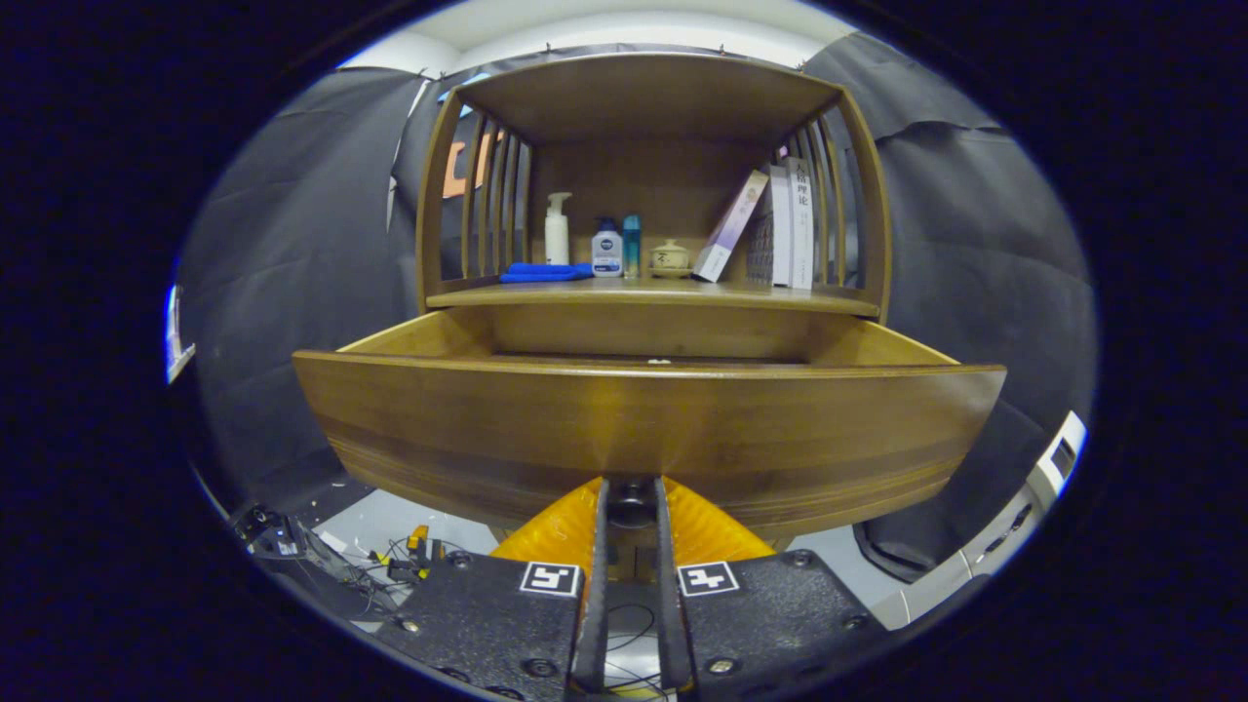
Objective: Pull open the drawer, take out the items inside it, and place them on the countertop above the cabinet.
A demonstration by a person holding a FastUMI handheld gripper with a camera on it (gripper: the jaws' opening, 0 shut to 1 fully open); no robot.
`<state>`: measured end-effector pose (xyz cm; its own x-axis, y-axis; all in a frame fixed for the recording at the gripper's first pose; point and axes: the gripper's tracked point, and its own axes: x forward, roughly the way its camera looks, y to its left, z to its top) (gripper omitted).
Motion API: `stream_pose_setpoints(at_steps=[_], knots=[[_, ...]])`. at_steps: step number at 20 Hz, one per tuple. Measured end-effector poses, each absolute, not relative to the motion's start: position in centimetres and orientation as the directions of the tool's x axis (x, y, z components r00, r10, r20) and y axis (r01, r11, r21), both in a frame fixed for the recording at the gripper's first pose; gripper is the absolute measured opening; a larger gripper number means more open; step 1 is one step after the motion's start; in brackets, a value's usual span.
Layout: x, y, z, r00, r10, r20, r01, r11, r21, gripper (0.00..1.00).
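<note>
- Nearest to us were the gripper's (632, 507) two black finger mounts, each carrying a square black-and-white marker, with the orange fingers (556, 531) reaching forward from them.
- The jaws stood drawn close together, clenched on the dark round knob (632, 499) at the lower middle of the drawer front; we saw both inner finger edges pressing against its sides.
- We held the gripper level and pointed straight at the cabinet, low, just under the drawer's bottom edge.
- The drawer (643, 429) stood pulled well out of the wooden cabinet (653, 97); its curved front panel rose right ahead of the fingers, and the two side walls ran back to the cabinet body.
- From this low angle we could not tell what lay inside the drawer.
- On the countertop (653, 294) above the drawer, under the cabinet's top shelf, we saw a folded blue cloth (546, 272), a white pump bottle (557, 230), a smaller white bottle with a blue label (606, 250), a slim teal bottle (632, 244) and a small lidded ceramic jar (670, 257).
- To their right stood several books (785, 224), one leaning against the others.
</note>
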<state>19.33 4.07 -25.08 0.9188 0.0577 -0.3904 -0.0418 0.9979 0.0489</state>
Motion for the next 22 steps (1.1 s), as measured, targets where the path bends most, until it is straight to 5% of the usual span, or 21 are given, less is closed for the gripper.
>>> stream_pose_setpoints(at_steps=[4,8,14,22], knots=[[19.0,3.5,-23.4,0.929,0.038,-0.369,-0.031,0.999,0.025,0.34],[18.7,2.9,-18.1,0.96,0.048,-0.274,-0.033,0.998,0.06,0.69],[22.0,1.2,-11.0,0.979,0.044,-0.2,-0.009,0.985,0.172,1.0],[30.9,0.4,-9.1,0.918,0.032,-0.396,0.044,0.982,0.182,0.99]])
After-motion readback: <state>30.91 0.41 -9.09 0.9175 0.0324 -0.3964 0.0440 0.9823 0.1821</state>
